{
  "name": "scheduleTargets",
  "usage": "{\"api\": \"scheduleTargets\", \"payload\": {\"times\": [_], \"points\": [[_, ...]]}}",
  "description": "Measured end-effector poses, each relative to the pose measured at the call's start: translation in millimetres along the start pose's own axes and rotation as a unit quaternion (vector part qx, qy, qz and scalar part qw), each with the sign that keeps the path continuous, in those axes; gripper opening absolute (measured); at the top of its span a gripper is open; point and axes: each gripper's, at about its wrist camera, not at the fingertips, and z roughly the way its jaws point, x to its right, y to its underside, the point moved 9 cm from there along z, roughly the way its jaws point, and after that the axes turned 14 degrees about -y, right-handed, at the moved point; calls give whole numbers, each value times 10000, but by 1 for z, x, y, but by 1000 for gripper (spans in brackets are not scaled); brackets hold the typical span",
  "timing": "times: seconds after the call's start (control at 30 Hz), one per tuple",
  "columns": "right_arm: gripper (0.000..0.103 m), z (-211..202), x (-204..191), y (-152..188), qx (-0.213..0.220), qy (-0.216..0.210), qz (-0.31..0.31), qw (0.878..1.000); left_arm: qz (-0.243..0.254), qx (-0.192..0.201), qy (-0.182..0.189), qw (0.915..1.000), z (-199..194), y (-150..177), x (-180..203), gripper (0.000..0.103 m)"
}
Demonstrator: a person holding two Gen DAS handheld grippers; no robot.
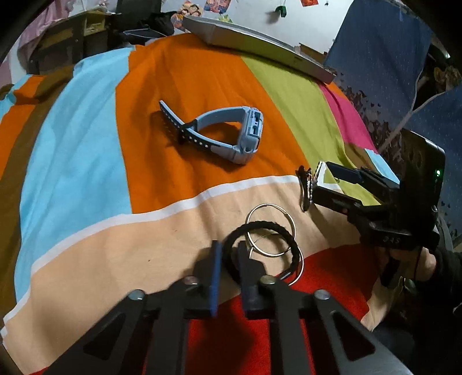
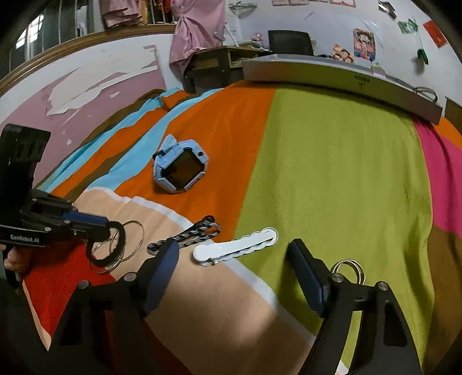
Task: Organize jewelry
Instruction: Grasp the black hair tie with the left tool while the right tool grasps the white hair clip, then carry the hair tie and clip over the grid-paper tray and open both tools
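Left wrist: left claw (image 1: pixel 229 256) pinching braided black ring (image 1: pixel 264 248); thin silver hoops (image 1: pixel 271 229) beneath.

Watch (image 2: pixel 180 166) lies mid-blanket (image 2: pixel 332 173), long box (image 2: pixel 340 82) behind it at the far edge. Nearer: hoops (image 2: pixel 127 246) under a cord loop (image 2: pixel 105 248) at left, chain (image 2: pixel 184 238) just right of them, clip (image 2: pixel 235 248) beside chain, small rings (image 2: pixel 348 271) furthest right.

Peeling pink wall (image 2: pixel 86 95), postered white wall (image 2: pixel 332 26)
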Motion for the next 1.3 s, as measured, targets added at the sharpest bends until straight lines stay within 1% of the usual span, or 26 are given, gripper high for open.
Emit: {"api": "scheduleTargets", "payload": {"times": [0.17,0.23,0.4,0.5,0.67,0.73,0.97,1.0,1.17,1.3], "points": [[62,6,1,2,-20,-111,111,9999,80,-73,-101,9999,4,-3,7,6],[55,6,0,2,-10,-122,103,9999,137,-91,-147,9998,5,-6,9,6],[48,5,-3,2,-1,-155,16,9999,261,-155,-224,9993,11,-15,19,6],[36,0,-2,1,68,-163,26,9998,290,-67,-243,9993,8,-23,25,6],[26,-5,1,-1,144,-203,57,9997,350,100,-262,9990,-4,-35,33,6],[19,-8,1,-3,185,-211,27,9996,387,142,-294,9987,-7,-39,37,6],[17,-17,0,-9,356,-314,-4,9989,390,297,-364,9981,-20,-57,51,6],[13,-20,0,-10,392,-309,-25,9987,365,333,-371,9981,-21,-60,53,6],[11,-44,3,-23,668,-267,-138,9973,154,567,-381,9975,-32,-77,60,6],[11,-60,12,-33,824,-249,-101,9962,-124,742,-400,9964,-35,-94,67,6]]}}
